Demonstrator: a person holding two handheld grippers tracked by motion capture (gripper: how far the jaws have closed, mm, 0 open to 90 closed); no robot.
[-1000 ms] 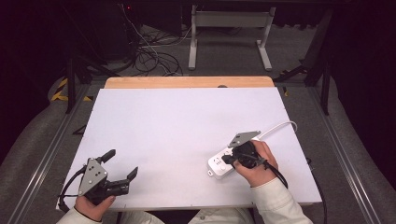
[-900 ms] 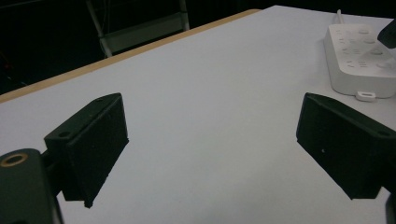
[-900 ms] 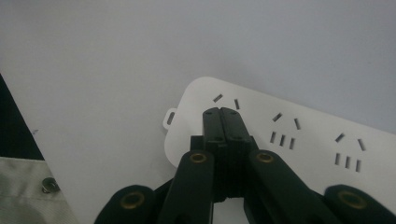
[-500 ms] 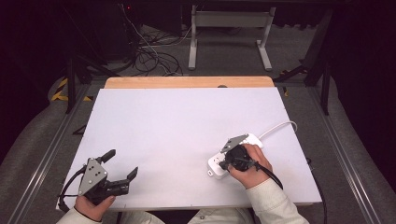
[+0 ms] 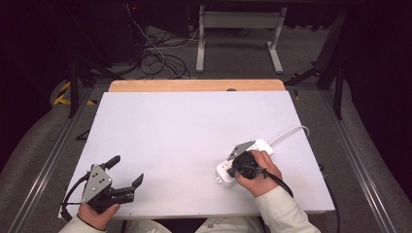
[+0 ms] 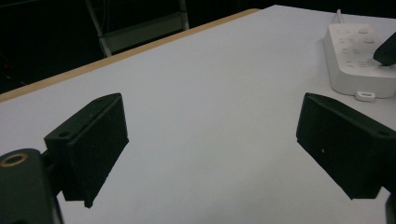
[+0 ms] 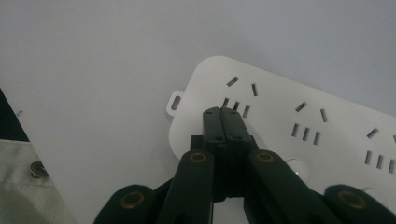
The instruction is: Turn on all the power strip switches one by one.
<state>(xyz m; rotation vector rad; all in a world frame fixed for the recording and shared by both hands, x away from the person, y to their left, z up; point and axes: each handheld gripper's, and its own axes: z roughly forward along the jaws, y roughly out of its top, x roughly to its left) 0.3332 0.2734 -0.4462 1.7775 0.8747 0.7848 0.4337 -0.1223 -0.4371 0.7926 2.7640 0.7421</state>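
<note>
Near the front left corner of the white rectangular tabletop (image 5: 194, 126): black two-jaw left gripper (image 5: 127, 172) in a hand, jaws spread wide, nothing between them, resting low over bare surface. Toward the front right: flat white plastic power strip (image 5: 224, 171) with a white cord (image 5: 290, 133) lying on the table. On its top face: black right gripper (image 7: 223, 113), jaws pressed together, tips touching the strip beside a socket.

Black claws (image 7: 225, 114), brass screws, cream sleeves (image 5: 279, 206)
</note>
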